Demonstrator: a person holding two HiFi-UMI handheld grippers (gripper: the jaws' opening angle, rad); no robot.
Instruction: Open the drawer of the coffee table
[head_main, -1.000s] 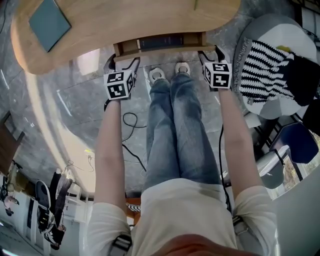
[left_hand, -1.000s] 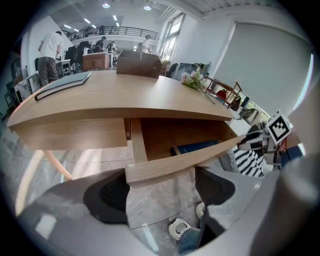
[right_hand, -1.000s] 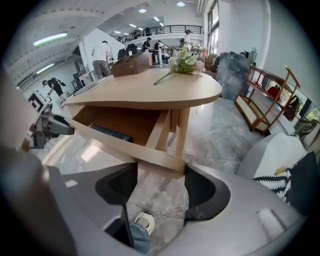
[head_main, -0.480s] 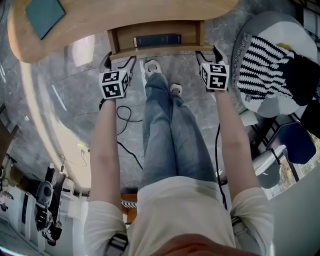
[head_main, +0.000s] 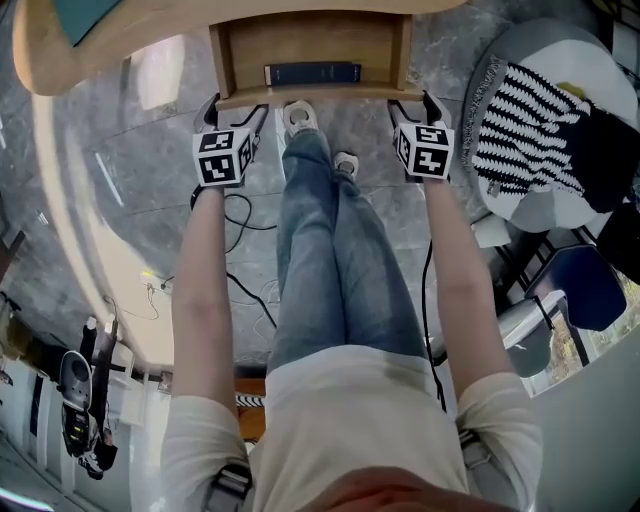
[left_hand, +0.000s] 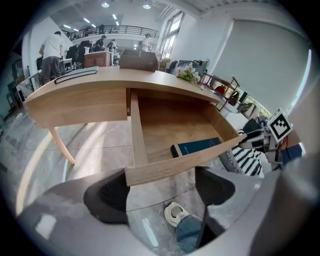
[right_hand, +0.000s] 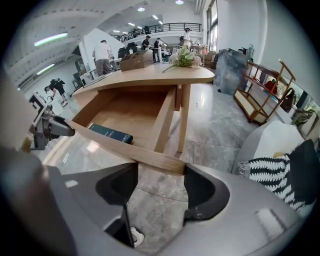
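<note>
The light wooden coffee table (head_main: 40, 60) has its drawer (head_main: 310, 40) pulled well out toward me. A dark blue book (head_main: 312, 73) lies inside it against the front panel (head_main: 310, 96). My left gripper (head_main: 232, 108) is at the panel's left end and my right gripper (head_main: 410, 103) at its right end. In the left gripper view the jaws of the left gripper (left_hand: 160, 185) stand wide apart, with the panel's corner (left_hand: 150, 172) resting across their tips and floor showing between them. The right gripper (right_hand: 160, 182) is spread the same way under the panel's other end (right_hand: 150, 159).
My legs and white shoes (head_main: 300, 117) stand between the grippers, just short of the drawer. A black cable (head_main: 240, 215) trails on the grey marble floor. A round pouf with a striped throw (head_main: 530, 120) is at the right, a dark chair (head_main: 590, 285) behind it. Flowers (right_hand: 182, 57) stand on the table.
The drawer has slid further out of the table toward me, showing the whole book. Both grippers came back with its front panel, and one foot has stepped back.
</note>
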